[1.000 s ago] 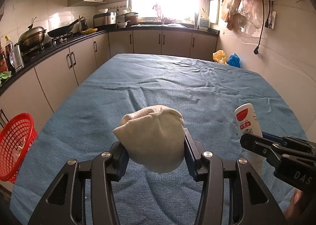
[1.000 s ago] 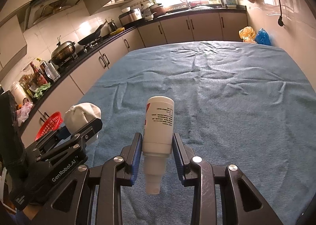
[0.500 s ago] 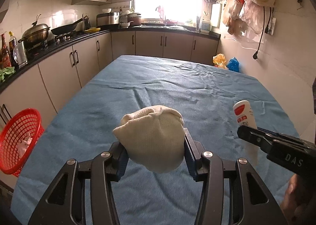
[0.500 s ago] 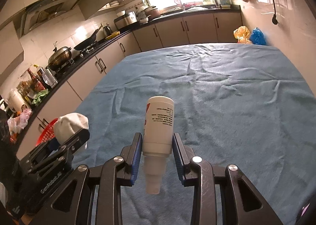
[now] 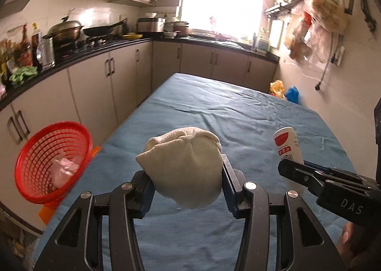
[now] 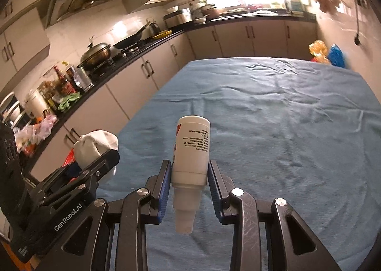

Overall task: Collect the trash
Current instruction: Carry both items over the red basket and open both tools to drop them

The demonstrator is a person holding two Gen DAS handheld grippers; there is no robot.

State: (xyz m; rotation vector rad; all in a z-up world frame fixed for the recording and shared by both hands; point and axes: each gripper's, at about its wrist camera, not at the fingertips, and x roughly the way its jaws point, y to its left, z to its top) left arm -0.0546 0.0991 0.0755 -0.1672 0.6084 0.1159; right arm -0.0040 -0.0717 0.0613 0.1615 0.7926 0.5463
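My left gripper (image 5: 184, 177) is shut on a cream knitted cloth bundle (image 5: 182, 166) and holds it above the blue-covered table (image 5: 226, 113). My right gripper (image 6: 189, 173) is shut on a white bottle (image 6: 191, 149) with a red label, held cap-end toward me. The bottle also shows in the left wrist view (image 5: 287, 144), to the right of the bundle. The bundle shows in the right wrist view (image 6: 95, 146), at the left. A red mesh basket (image 5: 51, 159) with pale crumpled trash inside sits off the table's left edge.
Kitchen cabinets and a dark counter (image 5: 78, 56) with pots and bottles run along the left and back. Orange and blue bags (image 5: 285, 91) lie beyond the table's far right corner. Plastic bags hang on the right wall (image 5: 314, 25).
Both grippers have lifted and swung left with their loads. The red basket has come further into the left wrist view and looks closer.
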